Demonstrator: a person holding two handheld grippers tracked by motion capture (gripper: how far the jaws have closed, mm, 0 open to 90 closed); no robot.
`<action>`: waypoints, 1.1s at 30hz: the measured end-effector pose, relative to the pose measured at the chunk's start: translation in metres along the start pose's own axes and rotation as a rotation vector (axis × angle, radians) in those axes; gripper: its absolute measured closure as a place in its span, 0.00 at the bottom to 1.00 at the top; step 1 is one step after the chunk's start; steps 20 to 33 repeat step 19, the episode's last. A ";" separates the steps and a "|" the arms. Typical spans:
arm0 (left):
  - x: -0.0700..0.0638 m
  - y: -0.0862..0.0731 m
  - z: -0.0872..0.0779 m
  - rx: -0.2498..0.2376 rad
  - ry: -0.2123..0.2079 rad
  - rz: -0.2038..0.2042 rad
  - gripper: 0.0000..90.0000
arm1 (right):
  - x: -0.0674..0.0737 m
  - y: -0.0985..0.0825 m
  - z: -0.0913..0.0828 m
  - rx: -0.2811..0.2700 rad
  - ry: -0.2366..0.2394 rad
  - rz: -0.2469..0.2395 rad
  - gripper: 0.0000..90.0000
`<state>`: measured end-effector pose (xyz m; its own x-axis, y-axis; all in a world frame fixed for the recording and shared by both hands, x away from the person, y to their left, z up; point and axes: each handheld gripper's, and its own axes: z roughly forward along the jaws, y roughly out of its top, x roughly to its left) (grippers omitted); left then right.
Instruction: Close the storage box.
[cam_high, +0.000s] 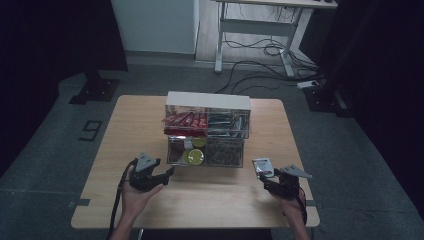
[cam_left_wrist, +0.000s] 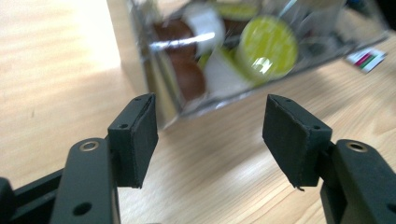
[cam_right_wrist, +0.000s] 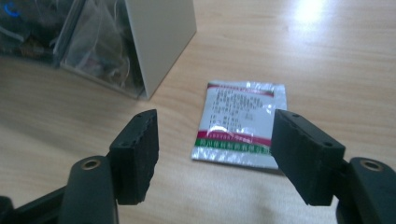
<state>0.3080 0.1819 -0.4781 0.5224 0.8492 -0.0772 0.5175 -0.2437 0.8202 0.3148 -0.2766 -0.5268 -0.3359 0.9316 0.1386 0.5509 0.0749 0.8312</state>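
A clear drawer organiser (cam_high: 207, 129) with a white top stands mid-table. Its lower left drawer (cam_left_wrist: 219, 51) holds green-lidded and brown capsules. A silver foil sachet (cam_right_wrist: 238, 123) with red and green bands lies flat on the wood right of the organiser (cam_right_wrist: 161, 42), also seen as the sachet (cam_high: 263, 167) in the high view. My left gripper (cam_left_wrist: 210, 135) is open, a short way in front of the capsule drawer's corner, with nothing between its jaws. My right gripper (cam_right_wrist: 215, 156) is open just short of the sachet, its jaws apart on either side of the sachet's near edge.
The wooden table (cam_high: 125, 150) has bare room on the left and along the front edge. Upper drawers hold red packets (cam_high: 186, 120) and dark silvery packets (cam_high: 227, 122). A desk frame (cam_high: 260, 30) and floor cables stand beyond the table.
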 end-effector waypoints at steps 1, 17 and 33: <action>0.002 -0.004 0.003 0.011 0.003 -0.004 0.39 | 0.000 -0.002 0.000 0.004 -0.003 -0.003 0.35; 0.013 -0.028 0.014 0.054 0.017 -0.036 0.38 | 0.007 -0.015 -0.002 0.041 -0.001 -0.031 0.33; 0.013 -0.030 0.015 0.063 0.019 -0.034 0.37 | 0.006 -0.015 -0.003 0.040 0.001 -0.030 0.33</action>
